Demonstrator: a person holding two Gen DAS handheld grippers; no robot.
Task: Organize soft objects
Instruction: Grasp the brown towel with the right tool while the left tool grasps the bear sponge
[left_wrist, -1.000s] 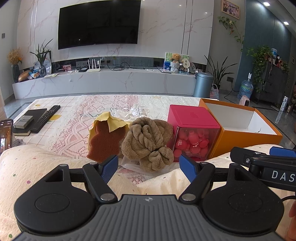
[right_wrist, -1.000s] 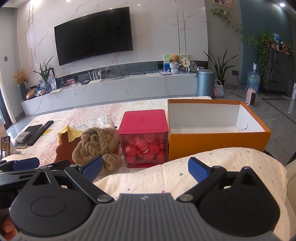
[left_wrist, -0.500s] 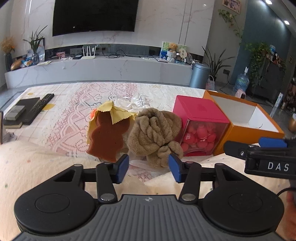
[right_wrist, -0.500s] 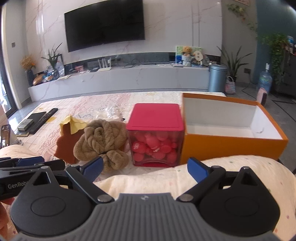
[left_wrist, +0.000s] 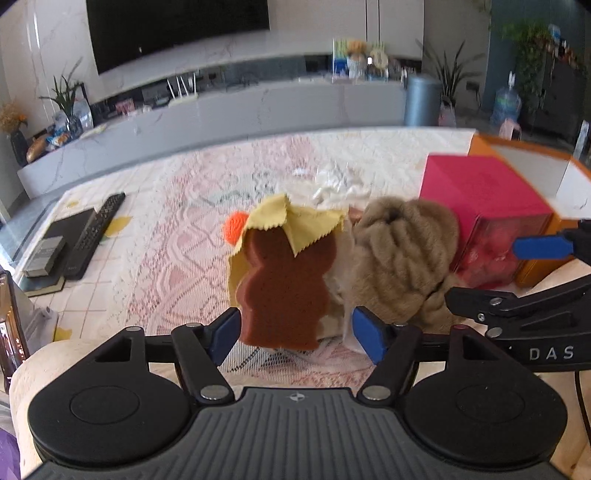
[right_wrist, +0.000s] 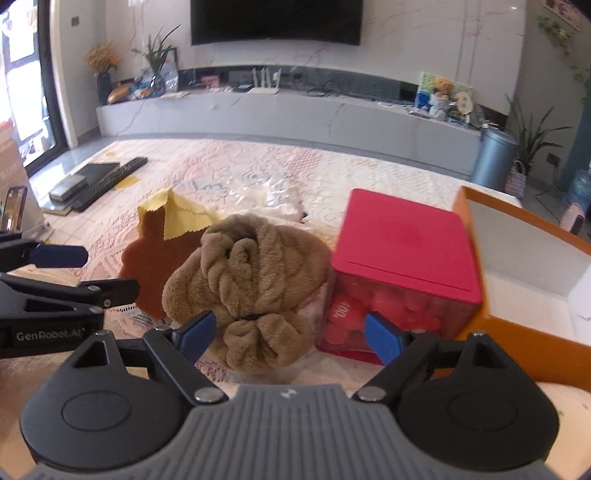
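Note:
A brown bear-shaped sponge (left_wrist: 284, 288) stands on the patterned table, with a yellow cloth (left_wrist: 295, 225) draped over its top and an orange ball (left_wrist: 234, 225) behind it. Its lower part lies between the opening jaws of my left gripper (left_wrist: 297, 334); a gap remains on the right. Beside the sponge (right_wrist: 147, 266) sits a knotted tan towel (right_wrist: 251, 266). The towel's lower knot is between the closing jaws of my right gripper (right_wrist: 288, 334), and the pads are clear of it. To the right stand a red-lidded box of pink balls (right_wrist: 402, 236) and an open orange box (right_wrist: 524, 258).
A remote control (left_wrist: 94, 232) and a black notebook (left_wrist: 70, 225) lie at the table's left. Crumpled clear plastic (left_wrist: 340, 184) lies behind the pile. A phone (right_wrist: 13, 206) stands at the left edge. Polka-dot fabric (left_wrist: 51, 354) covers the near foreground. The two grippers sit close side by side.
Both grippers moved forward and down to the pile. The left jaws narrowed, then widened again around the sponge. The right jaws narrowed slightly around the towel's knot.

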